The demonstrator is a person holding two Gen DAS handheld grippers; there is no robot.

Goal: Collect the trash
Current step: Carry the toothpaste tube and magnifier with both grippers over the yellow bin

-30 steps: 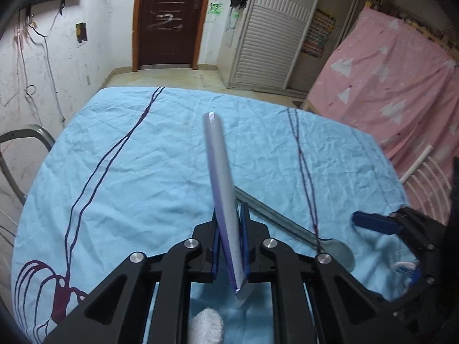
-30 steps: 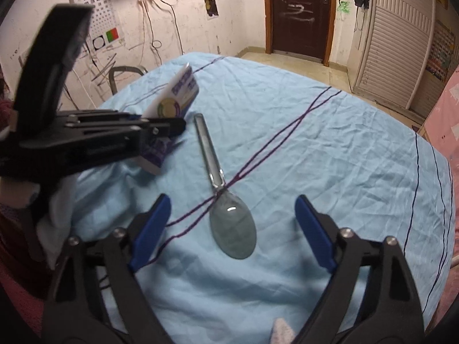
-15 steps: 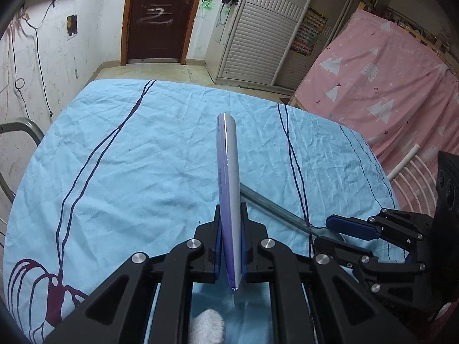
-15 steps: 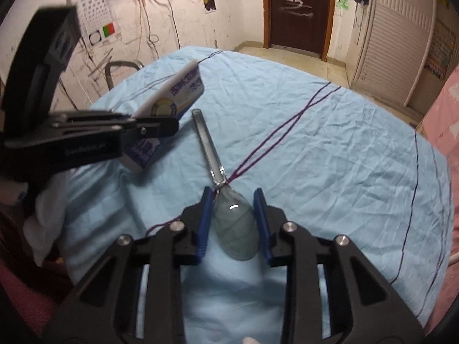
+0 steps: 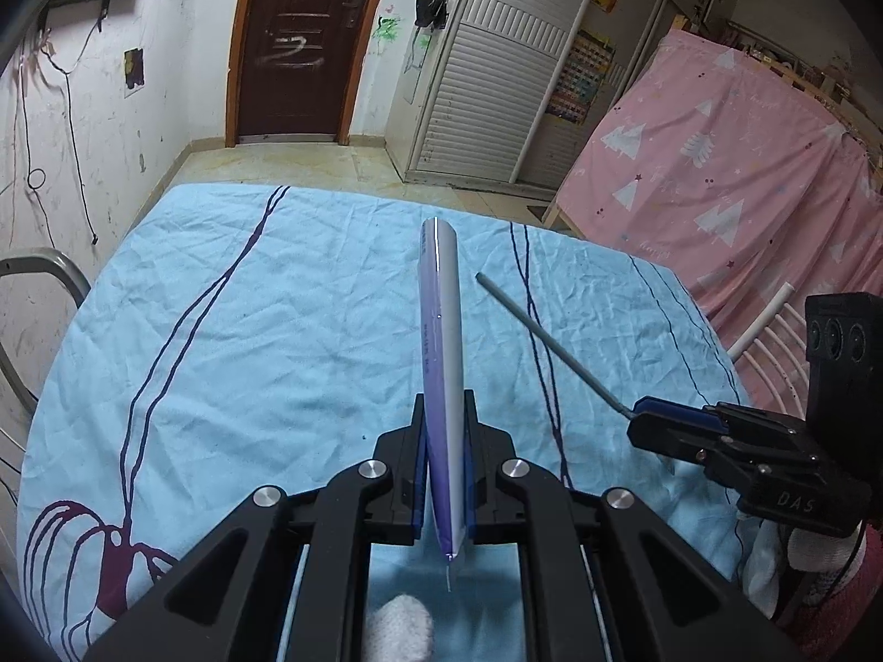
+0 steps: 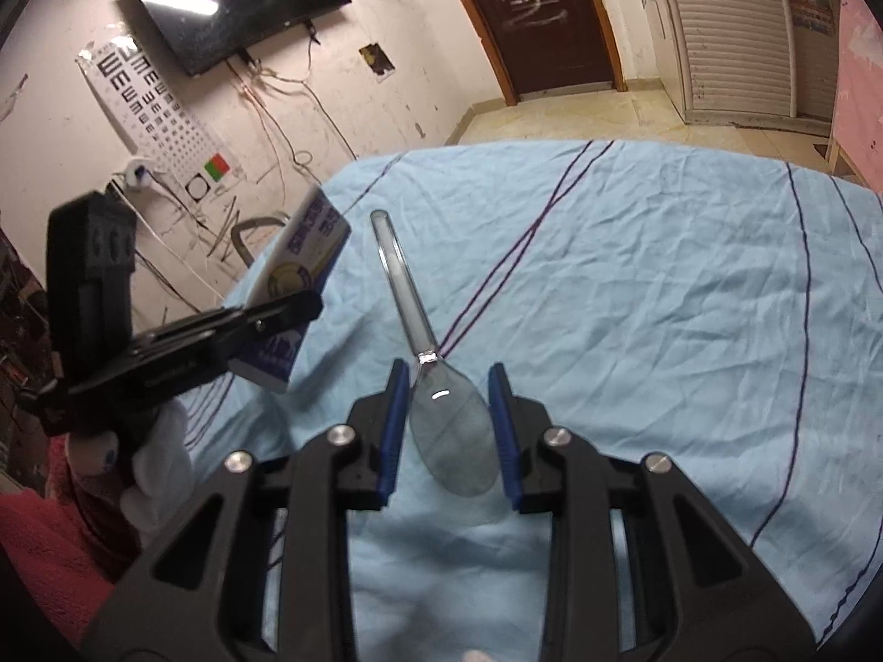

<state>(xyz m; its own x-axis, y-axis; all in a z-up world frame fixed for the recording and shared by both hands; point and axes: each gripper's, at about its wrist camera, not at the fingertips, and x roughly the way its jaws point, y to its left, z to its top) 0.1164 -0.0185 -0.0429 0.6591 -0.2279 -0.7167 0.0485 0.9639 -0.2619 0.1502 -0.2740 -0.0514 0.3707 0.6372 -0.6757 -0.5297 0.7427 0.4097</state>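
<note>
Pinched edge-on at the centre of the left wrist view, a flat purple-and-white wrapper (image 5: pixel 441 364) stood between the clamped pads of the left gripper (image 5: pixel 445 474); the right wrist view showed its face at middle left, printed with a yellow circle and characters too small to read. Right of it, a clear plastic spoon (image 6: pixel 441 414) was held above the cloth, its bowl squeezed between the blue pads of the right gripper (image 6: pixel 448 430), handle pointing toward the upper frame. That gripper's body bore the letters "DAS" at lower right of the left view. Below lay a wrinkled light-blue tablecloth (image 5: pixel 265 342) with dark purple lines. Beyond stood a brown door (image 5: pixel 298 38) with scrawled marks, a pink tree-patterned sheet (image 5: pixel 734 187), a wall television (image 6: pixel 237 5) and an eye chart (image 6: pixel 160 116).
</note>
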